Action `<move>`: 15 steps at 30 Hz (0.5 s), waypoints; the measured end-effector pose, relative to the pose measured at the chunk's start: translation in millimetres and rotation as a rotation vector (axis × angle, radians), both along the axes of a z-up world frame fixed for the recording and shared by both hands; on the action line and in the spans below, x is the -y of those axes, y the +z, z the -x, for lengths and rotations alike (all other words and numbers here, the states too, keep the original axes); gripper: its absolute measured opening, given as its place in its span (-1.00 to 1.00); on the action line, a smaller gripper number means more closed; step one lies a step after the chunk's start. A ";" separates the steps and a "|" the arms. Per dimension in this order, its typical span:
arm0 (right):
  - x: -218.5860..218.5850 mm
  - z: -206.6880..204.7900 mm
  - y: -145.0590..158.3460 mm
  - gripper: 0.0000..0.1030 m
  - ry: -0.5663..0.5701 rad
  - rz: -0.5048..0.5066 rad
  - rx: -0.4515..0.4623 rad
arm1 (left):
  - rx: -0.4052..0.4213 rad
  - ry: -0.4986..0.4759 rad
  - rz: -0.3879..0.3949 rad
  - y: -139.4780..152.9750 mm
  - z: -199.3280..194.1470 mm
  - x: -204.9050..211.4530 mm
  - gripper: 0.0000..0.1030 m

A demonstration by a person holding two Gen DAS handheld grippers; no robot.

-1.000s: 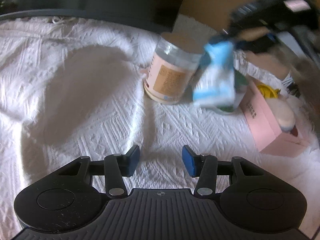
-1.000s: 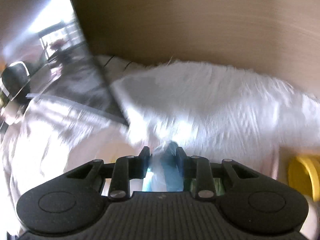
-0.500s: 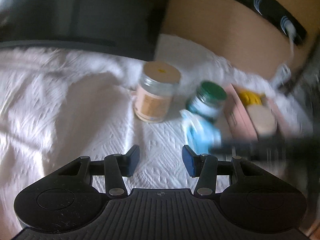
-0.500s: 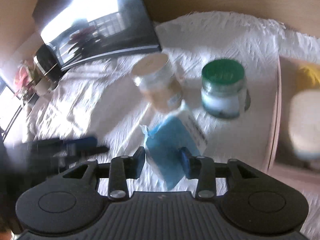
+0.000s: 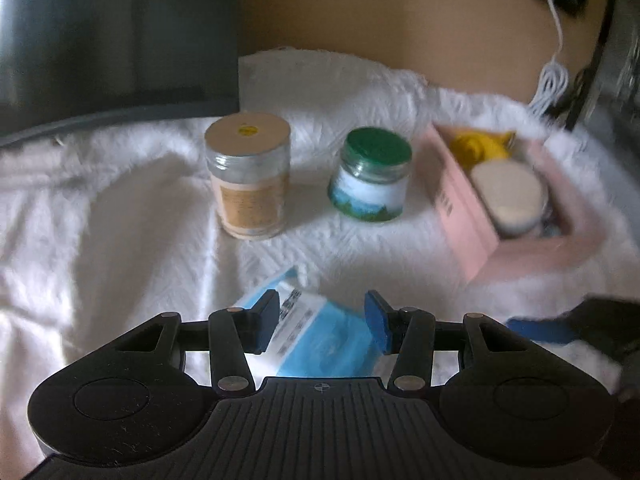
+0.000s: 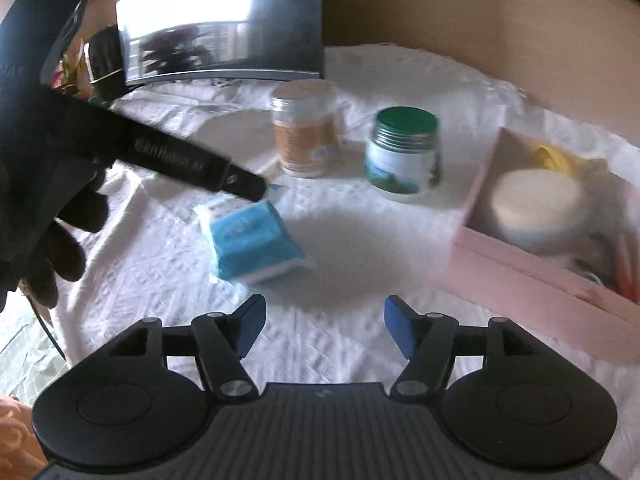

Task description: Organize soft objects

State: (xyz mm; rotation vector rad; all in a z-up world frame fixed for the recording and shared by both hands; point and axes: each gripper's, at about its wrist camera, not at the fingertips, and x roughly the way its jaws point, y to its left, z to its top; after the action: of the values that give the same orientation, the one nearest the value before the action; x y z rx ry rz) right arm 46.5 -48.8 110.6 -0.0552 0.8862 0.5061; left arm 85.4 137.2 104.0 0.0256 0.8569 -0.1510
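Blue tissue pack point(image 6: 256, 242) is seen lying flat on the white cloth point(image 6: 360, 344), in front of two jars. Nothing is held by the right gripper point(image 6: 325, 330), whose jaws have just been opening wide. The left gripper point(image 5: 322, 322) is seen partly open over the pack, its pads apart from it.

Place: a home, most likely a table or desk set against a wall.
Surface: a white textured cloth point(image 5: 132, 216) covers it, rumpled at the left of the frame.
Upper left: a dark screen point(image 6: 224, 20) stands at the back, reflecting a bright window.
Centre: two household jars, a tan-lidded jar point(image 5: 248, 176) and a green-lidded jar point(image 5: 372, 176).
Right: a pink box point(image 5: 468, 224) of small items.
Upper right: a white cable point(image 5: 554, 64) hangs down a tan wall point(image 5: 400, 12).
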 end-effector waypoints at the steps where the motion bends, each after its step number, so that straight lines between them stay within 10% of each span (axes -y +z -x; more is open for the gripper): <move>1: 4.1 1.3 -1.2 0.35 -0.011 -0.001 -0.001 | -0.008 0.021 -0.005 -1.9 1.9 0.2 0.00; 6: 17.1 -4.5 -12.1 0.35 -0.101 0.019 -0.036 | -0.037 0.028 0.007 -16.9 -5.8 18.3 0.00; 15: 11.0 -25.0 21.1 0.35 -0.106 0.047 0.126 | 0.062 -0.100 -0.274 -39.8 6.8 29.9 0.07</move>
State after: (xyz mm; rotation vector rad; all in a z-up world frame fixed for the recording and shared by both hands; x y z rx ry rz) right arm 71.5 -59.8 131.6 -0.0813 0.7736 0.3790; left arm 78.6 107.3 64.2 0.3281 0.8098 -0.1254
